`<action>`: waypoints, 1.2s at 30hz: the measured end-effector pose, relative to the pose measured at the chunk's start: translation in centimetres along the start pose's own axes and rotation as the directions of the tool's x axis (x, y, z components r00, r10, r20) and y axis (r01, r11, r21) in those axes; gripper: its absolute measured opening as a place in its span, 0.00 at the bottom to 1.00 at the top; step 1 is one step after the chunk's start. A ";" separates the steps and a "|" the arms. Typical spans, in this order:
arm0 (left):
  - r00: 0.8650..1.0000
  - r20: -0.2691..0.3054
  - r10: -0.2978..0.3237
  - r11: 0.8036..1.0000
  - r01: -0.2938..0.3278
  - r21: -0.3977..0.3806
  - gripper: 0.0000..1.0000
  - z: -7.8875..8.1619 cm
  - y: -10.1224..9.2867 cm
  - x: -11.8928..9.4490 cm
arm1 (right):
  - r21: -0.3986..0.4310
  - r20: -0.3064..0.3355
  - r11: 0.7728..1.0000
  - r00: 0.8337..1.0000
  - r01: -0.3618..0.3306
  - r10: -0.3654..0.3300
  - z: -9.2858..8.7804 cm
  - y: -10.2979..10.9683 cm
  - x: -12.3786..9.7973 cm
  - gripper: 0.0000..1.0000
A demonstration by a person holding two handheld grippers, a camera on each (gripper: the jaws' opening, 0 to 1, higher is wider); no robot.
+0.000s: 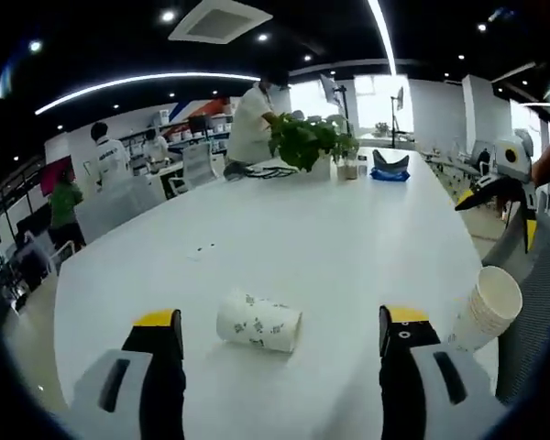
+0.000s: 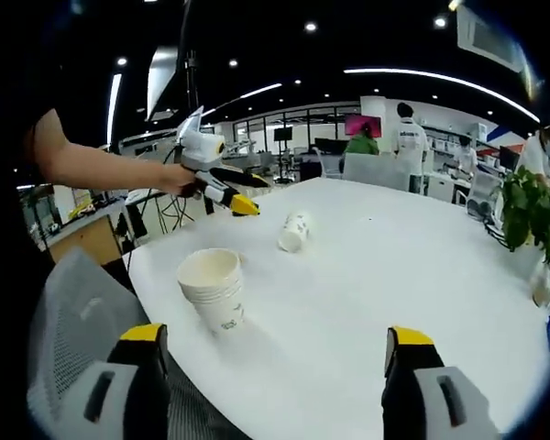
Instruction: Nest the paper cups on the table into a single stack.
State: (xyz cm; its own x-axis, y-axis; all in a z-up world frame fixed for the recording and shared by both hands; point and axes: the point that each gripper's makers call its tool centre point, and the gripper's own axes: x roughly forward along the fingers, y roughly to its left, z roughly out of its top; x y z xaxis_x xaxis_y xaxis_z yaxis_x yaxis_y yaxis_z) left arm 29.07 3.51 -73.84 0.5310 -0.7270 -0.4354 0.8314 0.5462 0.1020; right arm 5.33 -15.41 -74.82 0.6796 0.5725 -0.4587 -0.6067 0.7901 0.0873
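Note:
A single white printed paper cup (image 1: 258, 323) (image 2: 294, 231) lies on its side on the white table (image 1: 330, 229) (image 2: 394, 266). My left gripper (image 1: 280, 321) (image 2: 247, 192) is open, and the cup lies just beyond its jaws, between them. A stack of nested paper cups (image 1: 486, 307) (image 2: 214, 289) stands upright near the table's edge. My right gripper (image 2: 275, 337) (image 1: 497, 215) is open and holds nothing, with the stack a little ahead, nearer its left jaw.
A potted green plant (image 1: 307, 137) (image 2: 532, 206) and a blue-black object (image 1: 390, 167) sit at the table's far end. A grey mesh chair (image 2: 73, 312) (image 1: 536, 293) stands by the stack's edge. Several people stand at benches behind.

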 end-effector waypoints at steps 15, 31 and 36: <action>0.988 -0.135 -0.070 0.996 0.078 0.053 0.79 -2.7 0.8 3.9 | 0.046 0.051 0.998 0.998 0.037 -0.040 0.2 -0.8 0.3 1.00; 0.979 -0.177 -0.100 0.992 0.111 0.056 0.74 -3.7 2.2 6.6 | 0.012 0.026 0.998 0.997 0.068 -0.068 -0.6 -1.5 0.7 0.98; 0.976 -0.189 -0.112 0.991 0.124 0.054 0.70 -3.9 1.6 7.1 | 0.006 0.009 0.998 0.998 0.066 -0.066 -0.9 -1.4 0.8 0.97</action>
State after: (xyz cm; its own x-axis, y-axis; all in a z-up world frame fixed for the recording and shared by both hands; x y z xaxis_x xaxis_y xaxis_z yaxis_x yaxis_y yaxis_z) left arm 33.50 0.87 -80.23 0.3941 -0.6916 -0.6053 0.8985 0.4284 0.0955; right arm 6.34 -16.25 -76.13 0.7220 0.5210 -0.4553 -0.5580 0.8275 0.0621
